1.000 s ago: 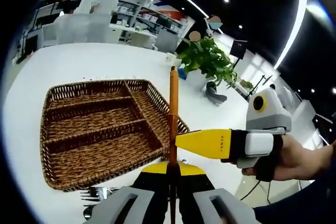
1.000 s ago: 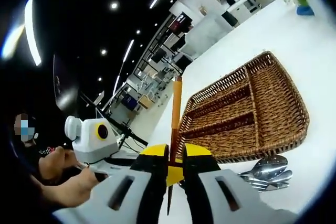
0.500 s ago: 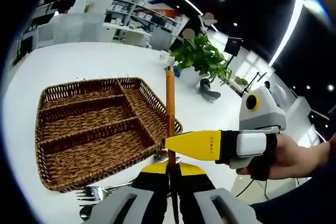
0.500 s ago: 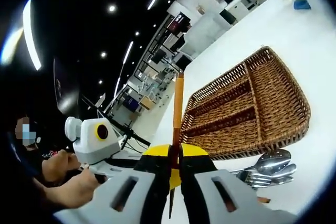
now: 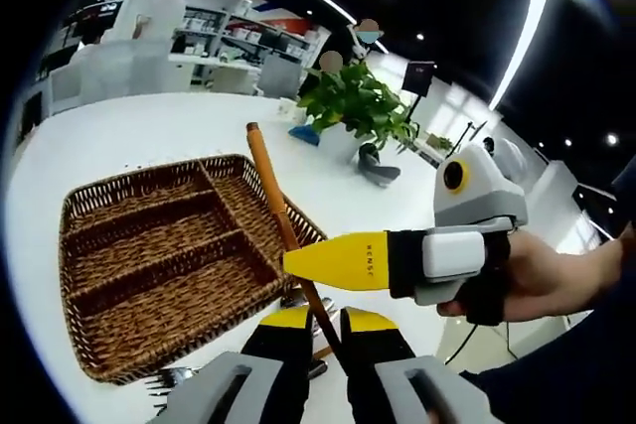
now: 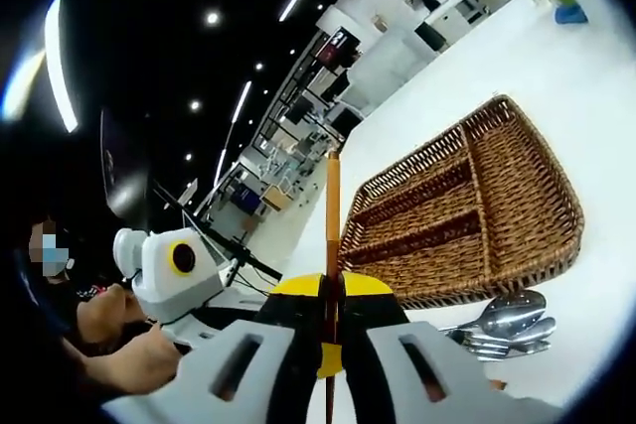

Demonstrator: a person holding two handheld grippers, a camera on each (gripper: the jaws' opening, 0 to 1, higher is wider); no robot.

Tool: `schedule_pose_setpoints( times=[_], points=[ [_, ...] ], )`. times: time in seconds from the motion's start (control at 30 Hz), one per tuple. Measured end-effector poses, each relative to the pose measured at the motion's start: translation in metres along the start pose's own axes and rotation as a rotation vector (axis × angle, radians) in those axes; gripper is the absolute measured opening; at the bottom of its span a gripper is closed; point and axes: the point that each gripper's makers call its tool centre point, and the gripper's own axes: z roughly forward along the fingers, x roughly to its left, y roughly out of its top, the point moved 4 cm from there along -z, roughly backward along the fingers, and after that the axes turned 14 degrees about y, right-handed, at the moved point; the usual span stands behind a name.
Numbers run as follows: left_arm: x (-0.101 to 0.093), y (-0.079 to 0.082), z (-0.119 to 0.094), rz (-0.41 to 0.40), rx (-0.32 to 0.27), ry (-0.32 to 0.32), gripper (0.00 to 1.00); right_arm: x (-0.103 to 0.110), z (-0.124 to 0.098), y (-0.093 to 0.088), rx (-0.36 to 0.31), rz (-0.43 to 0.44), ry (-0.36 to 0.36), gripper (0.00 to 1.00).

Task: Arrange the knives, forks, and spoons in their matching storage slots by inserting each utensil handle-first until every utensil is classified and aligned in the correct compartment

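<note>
An orange-handled utensil leans left over the wicker tray; its dark lower end runs down between my left gripper's yellow jaws, which stand slightly apart around it. The right gripper comes in from the right and pinches the utensil at mid-length. In the right gripper view that gripper is shut on the utensil, whose handle stands straight up. The three-slot tray lies to the right with nothing in it. Spoons and forks lie on the white table in front of it.
Forks and a spoon lie by the tray's near edge. A potted plant stands on the table behind the tray. A person's hand holds the right gripper. Shelves and counters fill the background.
My left jaws have parted and let go of the utensil, which now tilts left. The right jaws have closed onto it.
</note>
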Motion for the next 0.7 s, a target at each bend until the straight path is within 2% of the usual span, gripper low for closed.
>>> schedule_pose_setpoints(
  times=[0.1,0.2,0.43,0.7],
  points=[
    [0.001,-0.001,-0.002,0.069,-0.007,0.017,0.28,-0.002,0.0,0.004,0.014,-0.021,-0.011,0.03],
    [0.004,-0.003,-0.004,0.103,-0.012,0.042,0.38,-0.005,-0.001,0.01,0.022,-0.04,-0.026,0.03],
    [0.015,-0.003,-0.014,0.117,-0.031,0.074,0.57,-0.014,-0.002,0.028,0.047,-0.075,-0.06,0.03],
    [0.033,-0.014,-0.026,0.098,-0.041,0.129,0.69,-0.027,-0.005,0.051,0.068,-0.148,-0.14,0.03]
  ],
)
